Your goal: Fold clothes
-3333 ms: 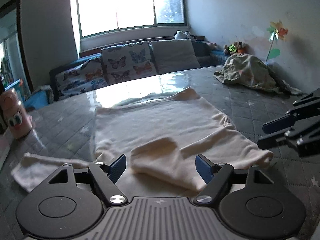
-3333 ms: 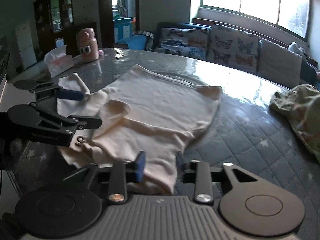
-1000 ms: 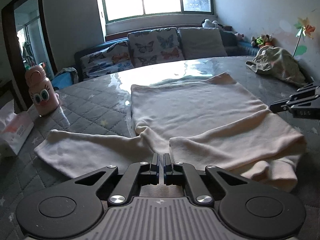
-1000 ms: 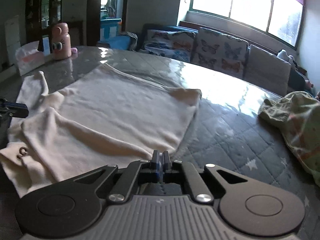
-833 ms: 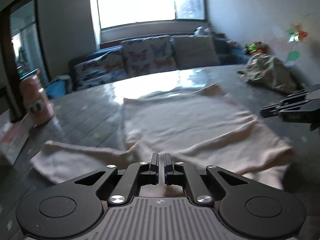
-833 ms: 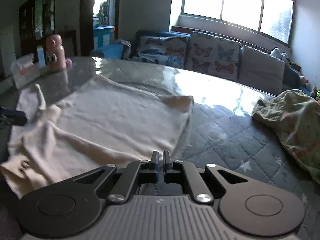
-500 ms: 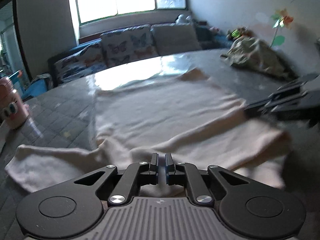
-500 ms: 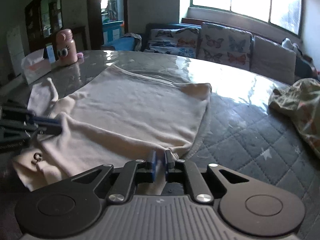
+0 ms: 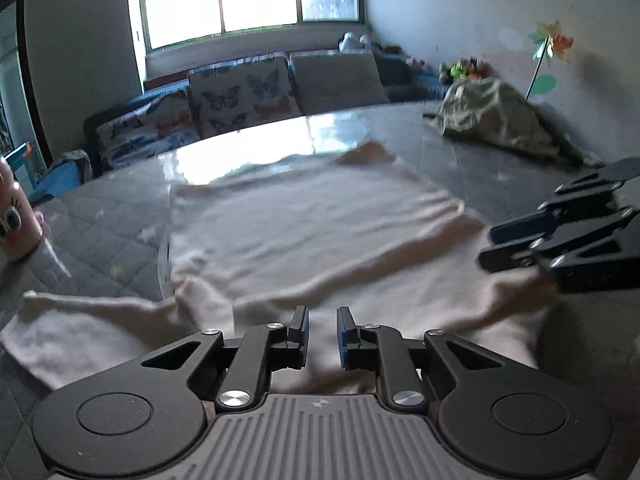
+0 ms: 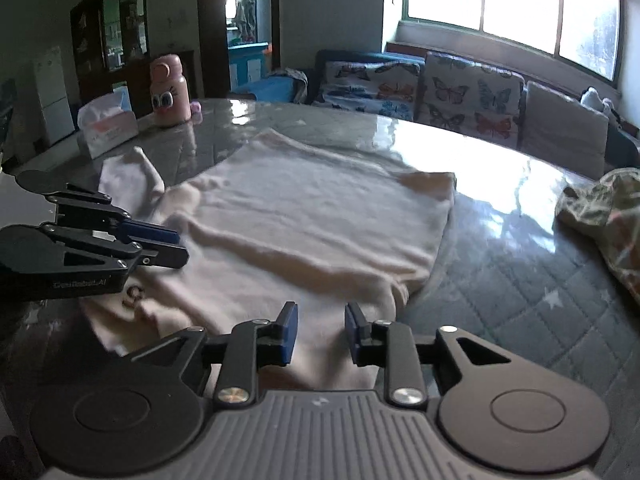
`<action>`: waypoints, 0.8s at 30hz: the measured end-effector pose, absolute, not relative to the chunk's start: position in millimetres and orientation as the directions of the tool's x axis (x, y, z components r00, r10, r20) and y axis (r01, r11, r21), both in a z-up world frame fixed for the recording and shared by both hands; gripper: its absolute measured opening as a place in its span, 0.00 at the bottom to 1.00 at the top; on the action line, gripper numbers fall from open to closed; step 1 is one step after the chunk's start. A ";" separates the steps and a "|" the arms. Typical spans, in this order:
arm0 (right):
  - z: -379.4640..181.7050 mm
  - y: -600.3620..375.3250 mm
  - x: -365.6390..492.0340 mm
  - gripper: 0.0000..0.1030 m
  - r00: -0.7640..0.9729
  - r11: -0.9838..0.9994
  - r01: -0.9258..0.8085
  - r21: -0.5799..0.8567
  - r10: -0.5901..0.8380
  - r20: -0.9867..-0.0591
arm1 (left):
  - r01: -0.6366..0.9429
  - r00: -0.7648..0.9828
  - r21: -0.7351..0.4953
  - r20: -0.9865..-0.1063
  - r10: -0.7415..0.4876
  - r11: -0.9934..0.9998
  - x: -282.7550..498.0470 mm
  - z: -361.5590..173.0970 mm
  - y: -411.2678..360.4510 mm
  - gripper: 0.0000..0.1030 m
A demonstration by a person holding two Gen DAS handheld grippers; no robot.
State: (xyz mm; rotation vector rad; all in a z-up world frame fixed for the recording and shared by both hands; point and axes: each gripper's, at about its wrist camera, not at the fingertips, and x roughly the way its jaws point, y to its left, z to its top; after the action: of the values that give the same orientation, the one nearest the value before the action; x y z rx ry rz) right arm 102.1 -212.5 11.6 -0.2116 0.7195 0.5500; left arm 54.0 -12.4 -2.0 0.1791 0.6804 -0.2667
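Note:
A cream long-sleeved top (image 9: 304,236) lies spread on the grey quilted table (image 9: 100,216), its near part folded over itself. One sleeve (image 9: 80,320) trails out to the left. My left gripper (image 9: 318,330) is partly open just over the near folded edge. My right gripper (image 10: 318,330) is partly open over the same edge farther right; it also shows in the left wrist view (image 9: 520,244). The top fills the middle of the right wrist view (image 10: 312,224), where the left gripper (image 10: 168,246) hangs at the left.
A crumpled green patterned garment (image 9: 492,120) lies at the table's far right, also in the right wrist view (image 10: 600,208). A pink bottle with eyes (image 10: 170,90) and a tissue pack (image 10: 106,126) stand at the far left. A sofa with butterfly cushions (image 9: 240,96) is behind.
Both grippers were shut on the top's near edge and have opened, letting it go. The folded layer now rests on the garment.

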 end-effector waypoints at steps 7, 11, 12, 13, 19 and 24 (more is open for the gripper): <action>8.1 -219.2 94.0 0.35 0.613 0.844 -0.536 -0.019 0.373 -0.696 | 0.249 0.761 0.098 -0.636 -0.132 0.964 34.9 -1.7 18.0 0.31; 9.1 -218.1 91.6 0.36 0.610 0.845 -0.535 -0.013 0.375 -0.698 | 0.211 0.770 0.080 -0.627 -0.115 0.974 27.6 1.8 33.8 0.40; 10.5 -218.7 90.1 0.36 0.615 0.847 -0.531 -0.013 0.375 -0.694 | 0.200 0.776 0.084 -0.621 -0.105 0.976 25.3 3.3 37.5 0.40; 12.0 -219.4 88.7 0.36 0.620 0.850 -0.526 -0.012 0.374 -0.690 | 0.187 0.779 0.083 -0.619 -0.097 0.979 24.2 4.5 42.0 0.40; 8.8 -222.3 83.5 0.35 0.616 0.861 -0.508 -0.021 0.346 -0.708 | 0.104 0.793 0.077 -0.609 -0.036 0.992 23.9 8.2 70.0 0.41; 26.1 -209.5 86.5 0.35 0.620 0.843 -0.538 -0.029 0.372 -0.691 | -0.002 0.798 0.068 -0.601 0.042 0.998 30.9 11.0 97.8 0.43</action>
State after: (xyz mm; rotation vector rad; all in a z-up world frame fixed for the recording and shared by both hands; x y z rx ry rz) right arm 86.5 -209.5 26.1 -0.2434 0.7338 0.5285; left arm 30.9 97.8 11.0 0.0649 0.6469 0.0237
